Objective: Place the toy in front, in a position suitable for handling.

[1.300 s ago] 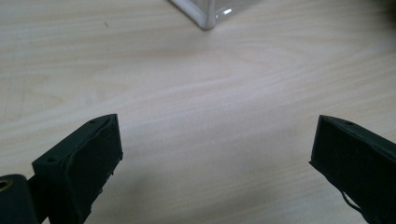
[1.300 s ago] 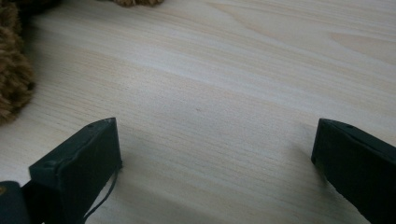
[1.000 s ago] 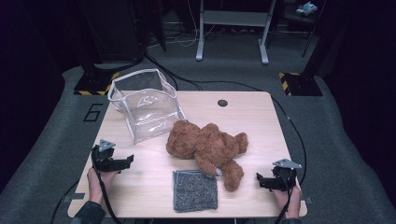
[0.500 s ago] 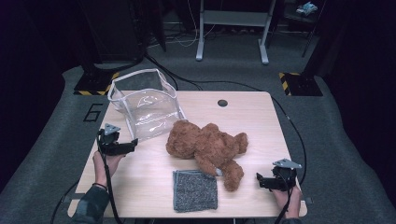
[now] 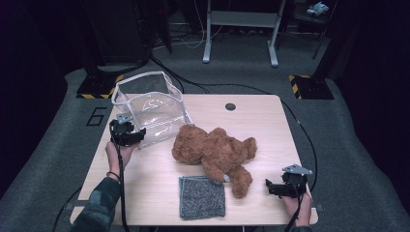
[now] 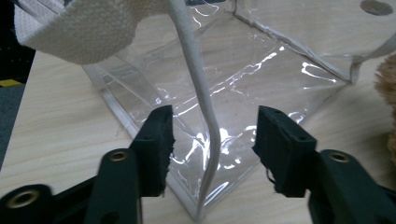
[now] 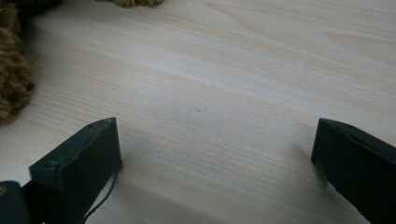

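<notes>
**Thin corner seam, easy to miss**

One table point(image 5: 270, 121). One clear bag point(image 5: 150, 108) stands at its far left corner, one teddy bear point(image 5: 212, 152) just beside it, one grey cloth point(image 5: 202, 196) in front. The left gripper point(image 6: 212, 140), jaws half apart, straddles the bag's corner seam; closing off-centre could crumple or tip it. The right gripper point(image 5: 280, 187) gapes wide, holding nothing.

Two black fingers point(image 7: 77, 172) of the right gripper point(image 7: 212, 161) rising from the bottom edge, spread wide apart, nothing between them. Beneath and beyond, pale wood-grain worktop point(image 7: 243, 74). Brown plush fur of a teddy bear point(image 7: 11, 79) at the left edge and top left corner, well clear of the fingers.
</notes>
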`<state>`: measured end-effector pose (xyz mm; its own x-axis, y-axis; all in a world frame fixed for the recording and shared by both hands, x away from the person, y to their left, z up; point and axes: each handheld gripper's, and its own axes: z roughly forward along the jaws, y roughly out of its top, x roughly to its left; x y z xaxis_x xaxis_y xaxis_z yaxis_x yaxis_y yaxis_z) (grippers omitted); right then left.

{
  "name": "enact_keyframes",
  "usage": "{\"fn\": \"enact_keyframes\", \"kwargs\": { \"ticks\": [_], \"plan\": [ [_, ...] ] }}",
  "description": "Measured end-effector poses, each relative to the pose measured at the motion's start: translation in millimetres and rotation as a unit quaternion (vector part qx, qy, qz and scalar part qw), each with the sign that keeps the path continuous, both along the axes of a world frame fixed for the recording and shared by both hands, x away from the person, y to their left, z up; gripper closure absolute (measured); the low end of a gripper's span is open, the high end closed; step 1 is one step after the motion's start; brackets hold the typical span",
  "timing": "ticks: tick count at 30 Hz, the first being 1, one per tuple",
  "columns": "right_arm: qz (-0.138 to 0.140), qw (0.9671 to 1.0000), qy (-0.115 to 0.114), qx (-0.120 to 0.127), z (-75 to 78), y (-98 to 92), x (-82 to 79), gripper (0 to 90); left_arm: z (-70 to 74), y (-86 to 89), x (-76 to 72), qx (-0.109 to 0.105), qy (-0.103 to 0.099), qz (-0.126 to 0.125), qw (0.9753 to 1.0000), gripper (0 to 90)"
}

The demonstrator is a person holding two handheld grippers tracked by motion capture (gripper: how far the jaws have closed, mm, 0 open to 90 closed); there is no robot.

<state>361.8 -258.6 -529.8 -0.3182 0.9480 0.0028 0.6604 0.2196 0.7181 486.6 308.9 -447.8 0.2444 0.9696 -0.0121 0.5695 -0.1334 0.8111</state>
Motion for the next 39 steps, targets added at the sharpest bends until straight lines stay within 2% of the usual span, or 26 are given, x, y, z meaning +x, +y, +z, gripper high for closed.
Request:
{"fn": "enact_keyframes", "kwargs": {
  "ticks": [2,3,4,6,9,11,14,18,30,39],
  "plan": [
    [-0.001,1.0000,0.000,0.000,0.0,0.2,-0.1,0.7,-0.9,-0.4,1.4,0.000,-0.008,0.008,0.9999,51.6],
    [-0.001,1.0000,0.000,0.000,0.0,0.1,-0.1,0.7,-1.5,0.3,2.8,0.010,-0.007,0.010,0.9999,54.3],
    [-0.001,1.0000,0.000,0.000,0.0,0.1,-0.1,0.7,-3.7,0.2,4.9,0.008,-0.009,0.014,0.9998,58.7],
    [-0.001,1.0000,0.000,0.000,0.0,0.1,-0.1,0.7,-8.7,1.3,8.6,0.010,-0.004,0.026,0.9996,61.4],
    [-0.001,1.0000,0.000,0.000,0.0,0.1,-0.1,0.7,-13.8,5.0,11.1,-0.014,-0.004,0.025,0.9996,69.7],
    [0.000,1.0000,0.000,0.000,0.0,0.0,0.0,0.7,-14.1,4.5,11.8,-0.007,-0.012,0.027,0.9995,76.6],
    [0.000,1.0000,0.000,0.000,0.0,0.0,0.0,0.7,-14.9,7.2,12.7,-0.014,-0.017,0.035,0.9991,85.2],
    [0.000,1.0000,-0.001,0.000,0.0,-0.1,0.1,0.7,-16.4,10.9,14.3,-0.014,-0.026,0.047,0.9985,86.3],
    [0.000,1.0000,0.000,0.000,0.0,0.0,0.1,0.8,-15.9,35.4,23.4,-0.026,-0.024,0.071,0.9968,86.8],
    [0.000,1.0000,-0.001,-0.001,0.0,-0.1,0.2,0.8,-15.2,53.2,25.7,-0.019,-0.022,0.075,0.9968,86.9]
  ]
}}
